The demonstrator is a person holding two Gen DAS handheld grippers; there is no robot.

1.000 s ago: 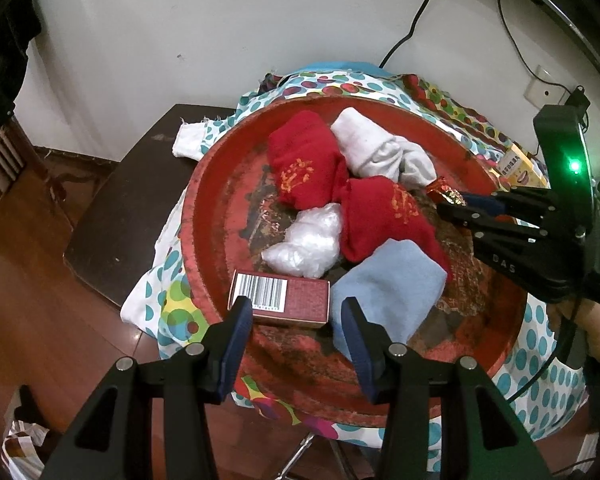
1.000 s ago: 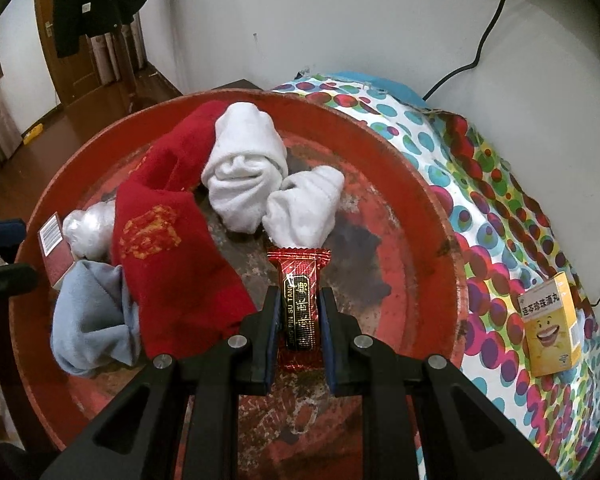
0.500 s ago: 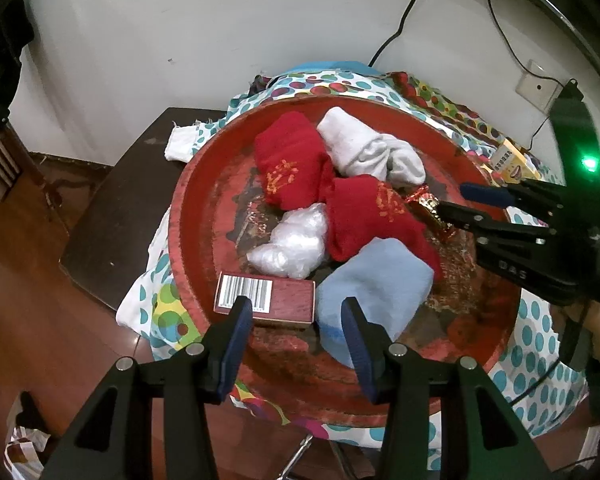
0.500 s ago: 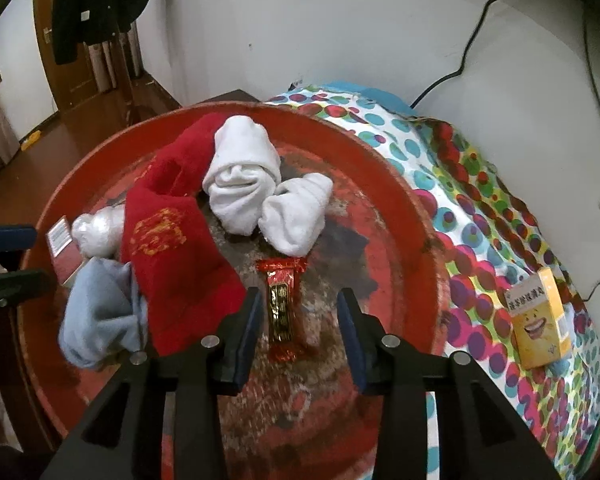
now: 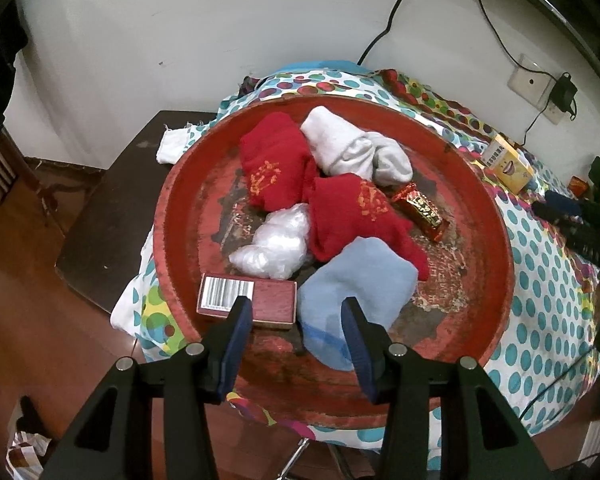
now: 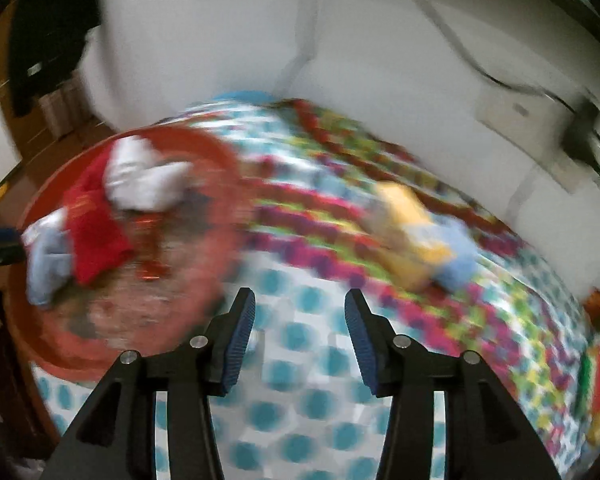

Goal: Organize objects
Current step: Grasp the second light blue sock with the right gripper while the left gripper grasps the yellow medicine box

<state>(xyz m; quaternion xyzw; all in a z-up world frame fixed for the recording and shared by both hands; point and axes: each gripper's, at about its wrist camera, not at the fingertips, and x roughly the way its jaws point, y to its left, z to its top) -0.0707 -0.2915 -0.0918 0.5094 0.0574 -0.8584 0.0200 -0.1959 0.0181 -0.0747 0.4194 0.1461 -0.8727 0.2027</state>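
A round red tray [image 5: 488, 216] holds two red socks [image 5: 356, 212], white socks [image 5: 352, 152], a light blue sock [image 5: 352, 284], a clear plastic bag [image 5: 276, 244], a maroon box with a barcode [image 5: 244, 298] and a red candy bar [image 5: 420, 210]. My left gripper [image 5: 298, 316] is open and empty over the tray's near edge. My right gripper [image 6: 298, 316] is open and empty above the dotted cloth [image 6: 300, 400], right of the tray [image 6: 216, 248]. It also shows at the right edge of the left wrist view [image 5: 580, 220]. The right wrist view is blurred.
A yellow box [image 5: 508, 164] lies on the dotted cloth [image 5: 548, 280] to the right of the tray, blurred in the right wrist view [image 6: 408, 228] beside something light blue. A wall socket with a plug [image 5: 540, 84] is behind. A dark side table [image 5: 112, 216] stands to the left.
My right gripper opened and let go of the candy bar, which now lies on the tray. It then pulled back and swung right over the cloth. My left gripper backed off slightly.
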